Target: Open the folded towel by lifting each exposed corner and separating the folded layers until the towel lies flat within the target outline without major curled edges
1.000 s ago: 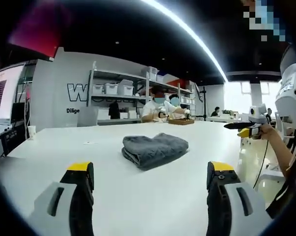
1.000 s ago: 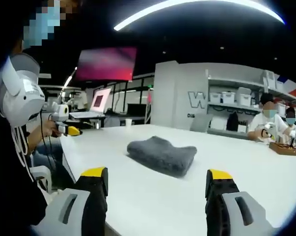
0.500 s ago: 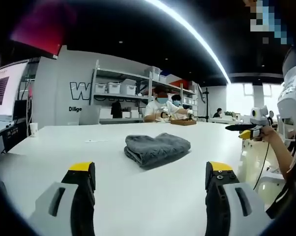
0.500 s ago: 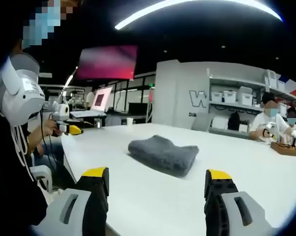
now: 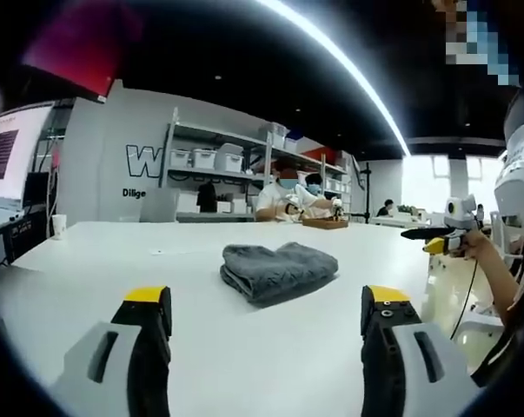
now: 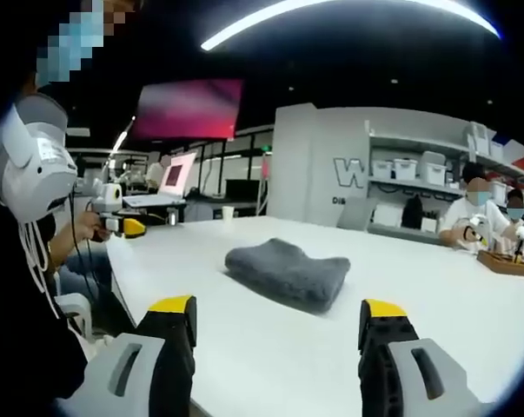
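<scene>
Worktop (image 5: 88,269): white, broad; seen from low over its near edge in both views.
Wall lettering (image 5: 142,162): a large "W" is read on the grey wall, with smaller text below starting "Dilige"; the rest is cut off by shelving (image 5: 218,165) with white bins.
Screen (image 6: 189,110): red-pink panel hung high; no writing legible.
Towel (image 5: 277,269): grey, folded into a thick pad, lying well in from every edge of the worktop, untouched. In the left gripper view the long axis runs roughly across the picture, with stacked layer edges exposed on the near left side. In the right gripper view (image 6: 288,273) a rounded fold faces the camera.
Left gripper (image 5: 266,317): jaws spread wide, nothing between them, held short of the towel over the near edge.
Right gripper (image 6: 277,321): jaws likewise wide apart and empty, clear of the towel.
Paper cup (image 5: 57,227): small, at the far left edge.
</scene>
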